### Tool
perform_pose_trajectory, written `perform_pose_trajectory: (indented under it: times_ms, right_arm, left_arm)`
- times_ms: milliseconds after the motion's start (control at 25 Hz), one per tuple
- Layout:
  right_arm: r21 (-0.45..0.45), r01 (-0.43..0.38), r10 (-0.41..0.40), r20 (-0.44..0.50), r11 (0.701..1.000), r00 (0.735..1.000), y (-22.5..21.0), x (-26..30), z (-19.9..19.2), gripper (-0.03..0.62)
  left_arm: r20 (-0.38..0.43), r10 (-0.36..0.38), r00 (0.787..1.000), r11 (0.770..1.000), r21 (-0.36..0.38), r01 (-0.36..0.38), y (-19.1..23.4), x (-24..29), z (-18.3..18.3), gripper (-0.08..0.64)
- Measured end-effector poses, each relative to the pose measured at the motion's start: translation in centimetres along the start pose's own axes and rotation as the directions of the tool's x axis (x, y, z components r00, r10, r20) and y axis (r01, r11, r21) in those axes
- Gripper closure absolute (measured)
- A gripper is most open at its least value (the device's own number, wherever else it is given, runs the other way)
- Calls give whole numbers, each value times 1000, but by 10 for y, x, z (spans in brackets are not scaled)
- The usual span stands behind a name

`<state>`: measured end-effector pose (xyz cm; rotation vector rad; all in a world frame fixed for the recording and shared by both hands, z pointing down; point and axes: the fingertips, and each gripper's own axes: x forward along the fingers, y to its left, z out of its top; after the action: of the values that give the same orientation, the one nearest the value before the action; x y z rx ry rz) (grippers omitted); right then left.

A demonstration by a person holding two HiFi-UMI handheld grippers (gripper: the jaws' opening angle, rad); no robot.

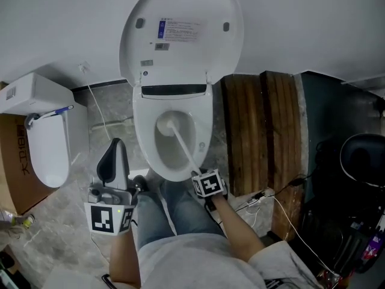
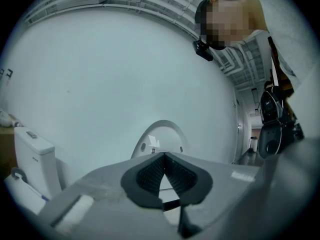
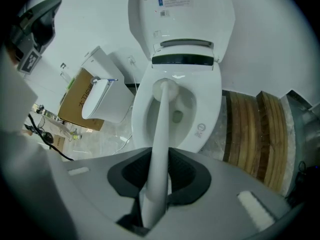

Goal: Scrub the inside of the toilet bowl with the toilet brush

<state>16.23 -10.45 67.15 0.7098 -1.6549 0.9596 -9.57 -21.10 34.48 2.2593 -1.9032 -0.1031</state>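
you are holding the toilet brush (image 3: 161, 134) with your right gripper (image 3: 159, 176); its jaws are closing tight on the lower end of the white handle. the round brush head is sitting inside the toilet bowl (image 1: 140, 138), against the back wall of the bowl, just under the raised lid (image 1: 180, 29). your left gripper (image 2: 164, 179) is gripping nothing; its pads are meeting at the tips, and it is hanging upright to the left of the bowl, well apart from it.

i think the scrubbing is going on now, and some things can go wrong. the handle is long and thin and you are gripping only its end, so when you are pushing hard against the bowl wall the handle may turn or slide between the jaws. if you are lifting the head over the rim too fast, dirty water may splash outside the bowl. a wide stroke may also knock the lid.

the bowl is standing on a grey stone-pattern floor (image 1: 111, 110), in front of a plain pale wall (image 1: 54, 23). left of the bowl a second toilet (image 1: 48, 140) is standing with a cardboard box (image 1: 12, 161) beside it, and a thin cable (image 1: 98, 110) is running between them. right of the bowl, wooden planks (image 1: 264, 131) are lying.
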Motion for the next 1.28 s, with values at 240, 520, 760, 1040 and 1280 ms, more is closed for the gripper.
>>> perform_pose_trajectory:
  times_ms: [240, 520, 760, 1040, 1280]
  right_arm:
    - [42, -23, 26, -66, 999, 997, -7, 24, -8, 506]
    - [130, -63, 75, -90, 989, 993, -5, 53, 6, 506]
    - [212, -39, 59, -89, 976, 994, -15, 76, 30, 506]
    - [214, -27, 43, -66, 976, 997, -24, 98, 50, 506]
    - [192, 22, -14, -42, 981, 999, -34, 110, 65, 506]
  left_arm:
    - [-27, -17, 999, 1000, -9, 17, -5, 18, -20, 557]
    - [-63, -17, 998, 1000, 16, 18, 2, 28, -42, 557]
    - [-61, -15, 998, 1000, 5, 15, 13, 32, -57, 557]
    - [-67, -19, 998, 1000, -6, 18, 22, 31, -75, 557]
    - [-71, -6, 997, 1000, -7, 6, 30, 25, -87, 557]
